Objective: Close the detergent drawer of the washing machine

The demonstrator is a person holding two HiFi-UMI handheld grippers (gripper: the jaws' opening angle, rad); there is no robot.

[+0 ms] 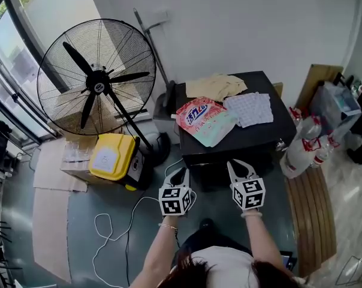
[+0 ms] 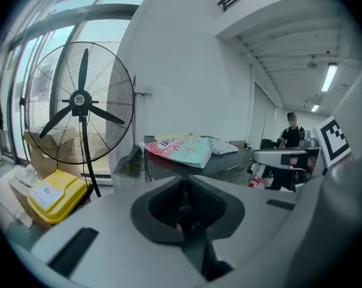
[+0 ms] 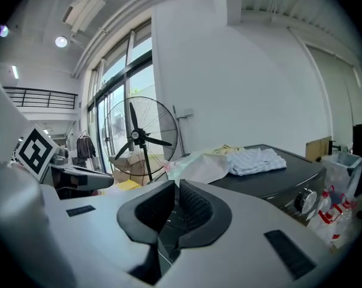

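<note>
Washing machine (image 1: pixel 262 138), black and low, stands against the white wall. Left of the machine stands a big floor fan (image 1: pixel 97 77), and a yellow box (image 1: pixel 112 156) lies on the floor by the fan's foot. Right of the machine are plastic bottles (image 1: pixel 304 144). On top of the machine lie a pink and green detergent bag (image 1: pixel 205 120), a white cloth (image 1: pixel 248 108) and a beige cloth (image 1: pixel 216 86).

Both grippers hang just in front of the machine, not touching it. The left gripper (image 1: pixel 181 173) has its jaws together with nothing between them. The right gripper (image 1: pixel 236 165) shows only a thin slit and is also empty. A round knob (image 3: pixel 304 200) shows on the machine's front, but the detergent drawer I cannot make out.
</note>
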